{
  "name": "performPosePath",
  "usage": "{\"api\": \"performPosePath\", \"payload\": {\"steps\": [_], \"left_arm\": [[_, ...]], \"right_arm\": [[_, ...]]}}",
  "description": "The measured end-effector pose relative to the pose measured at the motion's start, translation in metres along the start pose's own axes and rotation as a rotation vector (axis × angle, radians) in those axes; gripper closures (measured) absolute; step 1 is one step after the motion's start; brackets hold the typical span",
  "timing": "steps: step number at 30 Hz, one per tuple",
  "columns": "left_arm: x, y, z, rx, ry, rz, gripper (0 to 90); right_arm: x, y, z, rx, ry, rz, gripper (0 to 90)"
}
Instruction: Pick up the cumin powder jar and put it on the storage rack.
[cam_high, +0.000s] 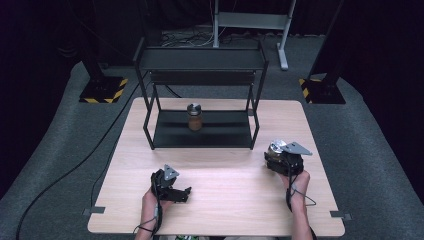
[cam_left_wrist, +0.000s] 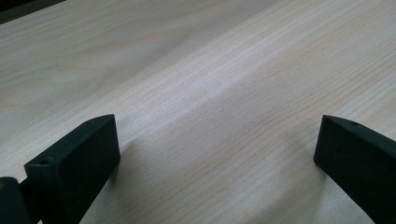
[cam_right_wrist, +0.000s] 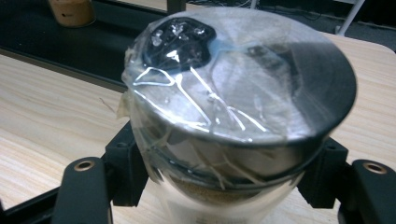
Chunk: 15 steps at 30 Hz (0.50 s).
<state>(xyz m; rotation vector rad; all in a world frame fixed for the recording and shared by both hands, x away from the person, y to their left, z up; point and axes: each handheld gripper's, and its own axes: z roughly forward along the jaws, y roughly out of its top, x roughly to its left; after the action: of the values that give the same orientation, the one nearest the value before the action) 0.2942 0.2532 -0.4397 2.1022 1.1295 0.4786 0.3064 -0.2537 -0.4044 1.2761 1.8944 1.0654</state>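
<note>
The right gripper (cam_right_wrist: 219, 186) is clamped on a jar (cam_right_wrist: 233, 107), its black jaws pressed against the glass on either side just below the lid. The jar has a broad, round, silvery metal lid (cam_right_wrist: 261, 79) covered with crinkled clear tape or film, with a dark glossy blot near one edge of the lid; under the lid the glass is clear, and a tan, grainy filling shows lower down. In the high view this jar (cam_high: 274, 148) is near the right edge of the worktop (cam_high: 225, 200), just off the front right leg of a black metal rack (cam_high: 202, 90) that occupies the far half. A second jar (cam_high: 194, 117), silver-lidded with brown contents, stands upright on the rack's lower shelf, near its middle. The left gripper (cam_high: 176, 191) rests low over the worktop's near edge, left of centre, its jaws spread wide over bare pale wood with nothing between them.
</note>
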Motion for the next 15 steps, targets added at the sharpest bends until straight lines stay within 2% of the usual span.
{"api": "performPosePath", "payload": {"steps": [15], "left_arm": [[-0.0001, -0.0001, 0.0, 0.0, 0.0, 0.0, 0.0]], "right_arm": [[0.0078, 0.0059, 0.0084, 0.0, 0.035, -0.014, 30.2]]}}
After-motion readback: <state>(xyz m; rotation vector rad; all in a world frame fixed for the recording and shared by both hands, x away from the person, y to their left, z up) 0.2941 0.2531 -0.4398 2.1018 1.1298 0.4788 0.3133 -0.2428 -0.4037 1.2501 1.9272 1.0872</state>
